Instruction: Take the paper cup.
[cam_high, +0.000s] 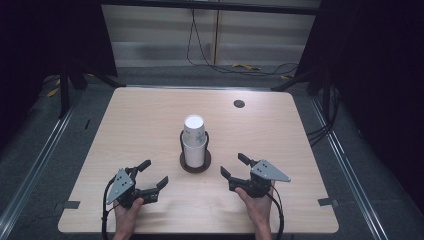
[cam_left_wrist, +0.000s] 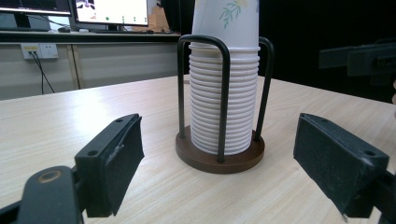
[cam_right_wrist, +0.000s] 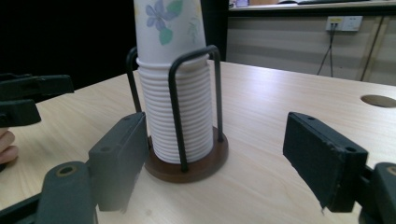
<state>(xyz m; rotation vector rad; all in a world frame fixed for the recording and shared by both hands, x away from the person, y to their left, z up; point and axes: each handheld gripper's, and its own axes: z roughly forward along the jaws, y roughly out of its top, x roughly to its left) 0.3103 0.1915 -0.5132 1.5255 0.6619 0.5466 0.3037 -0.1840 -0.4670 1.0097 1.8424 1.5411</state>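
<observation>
Cup stack upright in its wire holder at mid-table, long axis vertical, ahead of and between both claws. Left claw near-left of it, right claw near-right, about equally close, neither touching. Both spread wide and empty, aimed at the holder's base; top cup's closed end standing above the wire loops

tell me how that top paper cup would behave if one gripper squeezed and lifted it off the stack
The top paper cup is thin-walled, so it would probably dent under a hard squeeze. It looks very light. Nested in the cup stack, it may drag the next cup along. The wire holder should probably keep the stack from tipping.
</observation>
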